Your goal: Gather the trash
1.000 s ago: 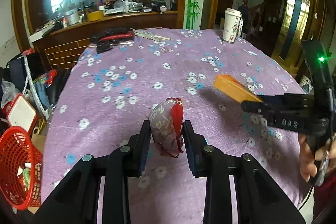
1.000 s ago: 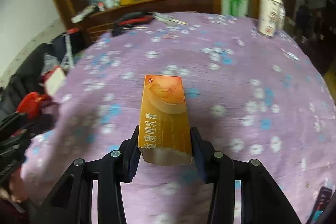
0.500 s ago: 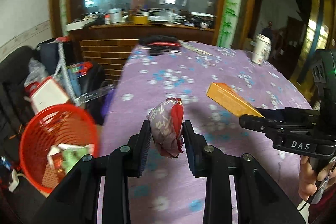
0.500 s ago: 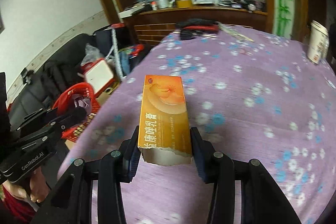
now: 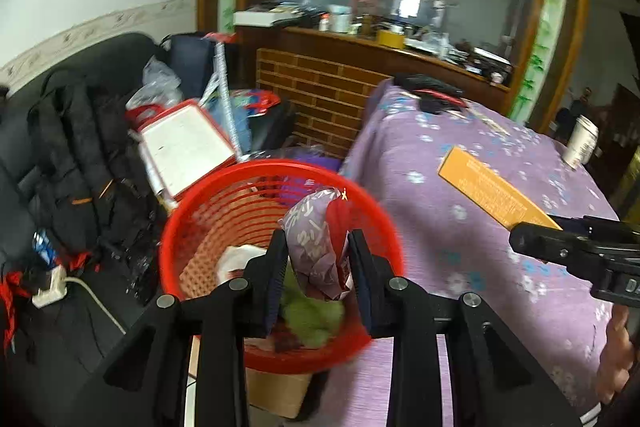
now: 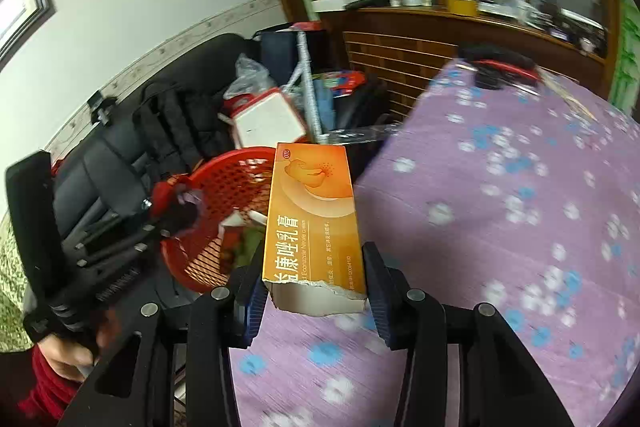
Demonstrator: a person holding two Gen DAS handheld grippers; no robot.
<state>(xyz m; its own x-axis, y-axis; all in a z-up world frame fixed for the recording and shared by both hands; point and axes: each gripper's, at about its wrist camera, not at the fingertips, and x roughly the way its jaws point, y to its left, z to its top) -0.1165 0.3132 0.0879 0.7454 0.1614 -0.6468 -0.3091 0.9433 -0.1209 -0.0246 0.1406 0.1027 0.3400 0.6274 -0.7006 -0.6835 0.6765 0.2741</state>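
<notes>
Two pieces of rubbish ride toward the red basket (image 5: 200, 223) beside the bench (image 5: 460, 227) with its purple flowered cloth. The left tongs (image 5: 316, 267) are clamped on a crumpled purple-and-red wrapper (image 5: 316, 247), which hangs over the basket's open mouth, above the paper and green scraps inside. The right tongs (image 6: 312, 291) are clamped on an orange medicine box (image 6: 312, 219) with a torn near end; the box is over the bench edge, just short of the basket's rim.

The likely hazards: the wrapper is light and crushed, so on release it may cling to a pad or drift onto the basket's rim and tip out. Let go where it is now, the box would probably land on the cloth or fall into the gap between bench and basket. The two tools are also closing on the same opening and could knock together.

Both views are blurred, and the basket's near side is hidden behind the left tongs. How deep the basket is and what lies beneath its contents cannot be made out. Only part of one hand (image 6: 72, 347) gripping the left tool shows.
</notes>
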